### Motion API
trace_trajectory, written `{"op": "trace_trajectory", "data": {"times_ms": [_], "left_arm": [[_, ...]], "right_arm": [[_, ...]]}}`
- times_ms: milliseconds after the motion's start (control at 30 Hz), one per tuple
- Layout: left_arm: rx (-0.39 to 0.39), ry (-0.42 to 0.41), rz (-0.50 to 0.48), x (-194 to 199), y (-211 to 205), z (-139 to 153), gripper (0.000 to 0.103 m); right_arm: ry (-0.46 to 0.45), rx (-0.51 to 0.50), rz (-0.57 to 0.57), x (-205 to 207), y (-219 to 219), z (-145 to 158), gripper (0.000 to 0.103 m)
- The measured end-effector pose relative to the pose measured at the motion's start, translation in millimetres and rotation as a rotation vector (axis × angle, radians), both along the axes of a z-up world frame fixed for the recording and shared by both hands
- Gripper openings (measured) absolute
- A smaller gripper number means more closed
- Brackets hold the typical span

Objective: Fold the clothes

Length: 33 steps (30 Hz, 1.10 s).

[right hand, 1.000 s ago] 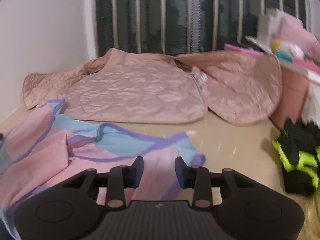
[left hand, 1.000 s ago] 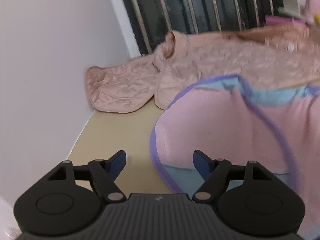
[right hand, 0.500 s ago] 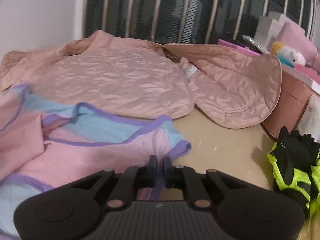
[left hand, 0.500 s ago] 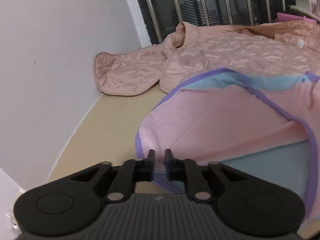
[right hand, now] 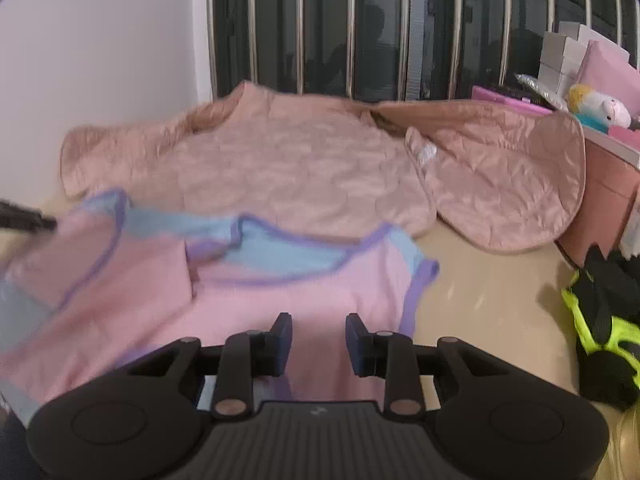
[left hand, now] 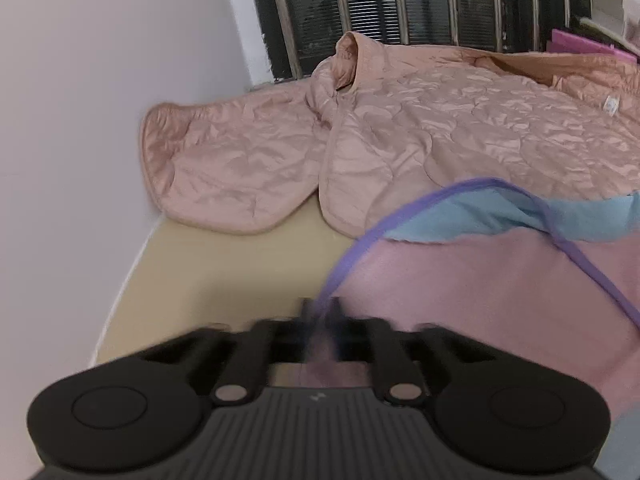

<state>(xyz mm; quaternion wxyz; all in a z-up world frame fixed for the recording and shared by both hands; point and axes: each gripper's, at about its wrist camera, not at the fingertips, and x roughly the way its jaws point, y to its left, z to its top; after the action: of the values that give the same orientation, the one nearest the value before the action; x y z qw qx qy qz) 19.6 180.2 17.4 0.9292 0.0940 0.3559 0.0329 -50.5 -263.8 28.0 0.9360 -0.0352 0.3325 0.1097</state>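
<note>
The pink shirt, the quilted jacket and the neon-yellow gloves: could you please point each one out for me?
pink shirt (right hand: 304, 292): right wrist view, on its pink front panel.
quilted jacket (left hand: 440, 128): left wrist view, on its quilted body.
neon-yellow gloves (right hand: 604, 328): right wrist view, on the yellow-green fabric.

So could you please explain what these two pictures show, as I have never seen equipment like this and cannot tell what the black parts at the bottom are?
The black parts are two hand-held grippers, each with two fingers. A person holds one in each hand, and a wide-angle camera on each looks forward along its fingers. One picture comes from the left gripper, the other from the right gripper.

On the beige surface lies a pink top with blue panels and purple trim. Behind it a quilted pink jacket is spread out. At the far right sits a black and yellow-green item, too unclear to name.

The left gripper is shut on the top's purple-trimmed edge. The right gripper's jaws are opening over the pink fabric, and its pads do not press on it.
</note>
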Motion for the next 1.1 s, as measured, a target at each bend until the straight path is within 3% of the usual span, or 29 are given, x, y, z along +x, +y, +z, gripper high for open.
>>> {"op": "trace_trajectory", "data": {"times_ms": [133,200,233,267,333,400,433,467,500,567,600,667,800,833,867,900,933,1100], "left_arm": [[0.100,-0.031,0.069,-37,0,-8,0.005],[0.120,-0.046,0.111,-51,5,-9,0.010],[0.105,-0.051,0.129,-53,8,-6,0.021],[0.078,-0.059,0.146,-55,11,0,0.026],[0.013,-0.095,0.158,-59,11,19,0.027],[-0.111,-0.149,0.108,-56,1,41,0.039],[-0.186,-0.148,0.057,-51,-9,46,0.044],[-0.242,-0.108,-0.018,-41,-24,45,0.044],[-0.289,-0.069,-0.087,-32,-40,44,0.044],[-0.282,-0.008,-0.141,-17,-69,36,0.044],[-0.268,0.019,-0.156,-11,-81,31,0.044],[-0.247,0.070,-0.182,1,-104,22,0.044],[-0.304,0.099,-0.155,7,-108,15,0.039],[-0.300,0.097,-0.149,8,-107,14,0.028],[-0.305,0.097,-0.148,10,-106,14,0.006],[-0.331,0.098,-0.160,12,-104,13,0.004],[-0.355,0.097,-0.171,15,-102,12,0.003],[-0.398,0.018,-0.154,27,-95,24,0.002]], "right_arm": [[0.024,-0.005,-0.044,-9,-6,-12,0.026],[0.031,0.006,-0.073,-17,-11,-12,0.025],[0.039,0.016,-0.085,-19,-12,-11,0.025],[0.039,0.017,-0.081,-19,-10,-8,0.025],[0.017,0.022,-0.046,-20,-1,2,0.027],[-0.029,0.082,0.020,-16,10,20,0.031],[-0.045,0.138,0.064,-11,15,28,0.038],[-0.040,0.199,0.106,-1,19,31,0.044],[-0.010,0.263,0.144,16,23,31,0.045],[0.052,0.369,0.199,49,32,30,0.043],[0.089,0.371,0.180,65,36,26,0.041],[0.154,0.359,0.141,89,43,16,0.027],[0.242,0.388,0.122,106,49,-3,0.027],[0.244,0.399,0.130,106,49,-4,0.027],[0.246,0.409,0.138,106,50,-5,0.023],[0.248,0.419,0.146,107,50,-7,0.018],[0.251,0.430,0.153,107,51,-8,0.006],[0.183,0.458,0.169,108,54,-1,0.003]]}}
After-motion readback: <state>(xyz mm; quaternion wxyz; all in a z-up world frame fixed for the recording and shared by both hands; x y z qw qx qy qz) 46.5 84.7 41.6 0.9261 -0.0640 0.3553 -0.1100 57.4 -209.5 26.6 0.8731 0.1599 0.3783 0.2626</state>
